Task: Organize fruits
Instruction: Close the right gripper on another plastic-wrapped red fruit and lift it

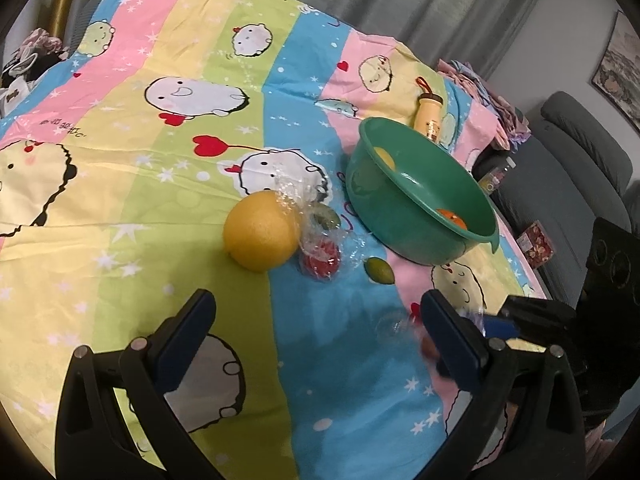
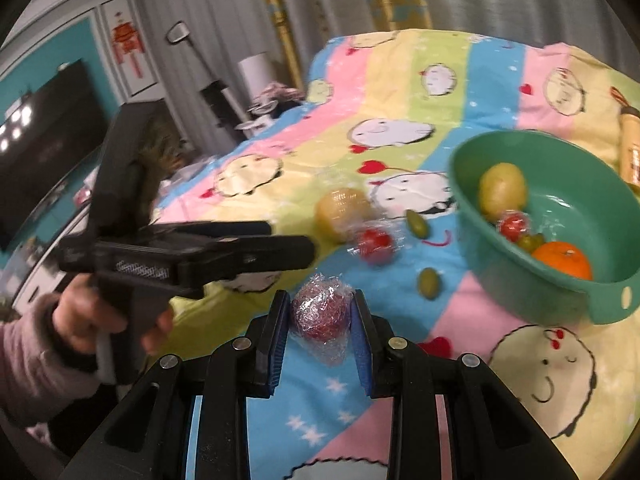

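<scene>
Over cartoon bedding (image 2: 400,92), right claw (image 2: 320,320) clamps round wrapped red fruit (image 2: 320,316); left claw (image 1: 316,312) gapes empty.

Bottle (image 2: 632,148) cut by frame edge (label blurred, unreadable).

A printed cotton-like bedsheet (image 1: 160,208), matt and lightly creased, lies under a smooth, glossy green plastic basin (image 2: 568,184). Crinkly clear film (image 2: 320,316) wraps a dark red fruit. The tongs (image 2: 319,320) look matt black plastic.

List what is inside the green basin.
The green basin holds a yellow fruit, a wrapped red fruit, small green fruits and an orange. Anything beneath them is hidden.
</scene>
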The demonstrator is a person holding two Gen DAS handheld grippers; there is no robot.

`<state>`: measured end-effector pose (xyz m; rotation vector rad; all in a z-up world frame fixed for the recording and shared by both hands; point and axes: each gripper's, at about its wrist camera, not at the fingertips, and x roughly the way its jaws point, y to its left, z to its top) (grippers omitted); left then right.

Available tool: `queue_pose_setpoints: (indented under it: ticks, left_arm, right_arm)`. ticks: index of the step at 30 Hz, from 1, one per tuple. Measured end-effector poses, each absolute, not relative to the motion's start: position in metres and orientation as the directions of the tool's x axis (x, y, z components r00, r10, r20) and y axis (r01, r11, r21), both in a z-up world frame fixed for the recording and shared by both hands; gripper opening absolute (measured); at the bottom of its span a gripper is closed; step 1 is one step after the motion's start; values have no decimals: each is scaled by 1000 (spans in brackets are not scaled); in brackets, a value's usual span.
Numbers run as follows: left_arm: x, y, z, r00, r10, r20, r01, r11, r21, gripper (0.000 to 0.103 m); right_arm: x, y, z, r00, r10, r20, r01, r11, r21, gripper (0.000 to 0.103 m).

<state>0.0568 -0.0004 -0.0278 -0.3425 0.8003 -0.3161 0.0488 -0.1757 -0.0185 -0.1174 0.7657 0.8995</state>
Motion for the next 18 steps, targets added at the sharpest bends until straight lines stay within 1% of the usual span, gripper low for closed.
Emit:
queue_pose_setpoints:
  ticks: [3,7,13,18]
  left_arm:
    - [60,-6,-31,645,-403,-649,152,900,-409,101]
    - [66,-18,-37,627,-420,-656,172,896,-409,95]
    - [70,-41,-40,628,-394,-671,222,917,-330,88]
    - [79,-50,-40,644,-384,-662,249,923,-293,88]
  right_arm:
    - [45,-174,-25,363,649,-669,-750,629,204,31]
    - [49,-182,-32,370,626,-686,-730,653,202,31]
    - [58,-202,-37,367,621,-692,-703,672,231,31]
    - [64,-213,-36,380,625,-682,-667,696,266,31]
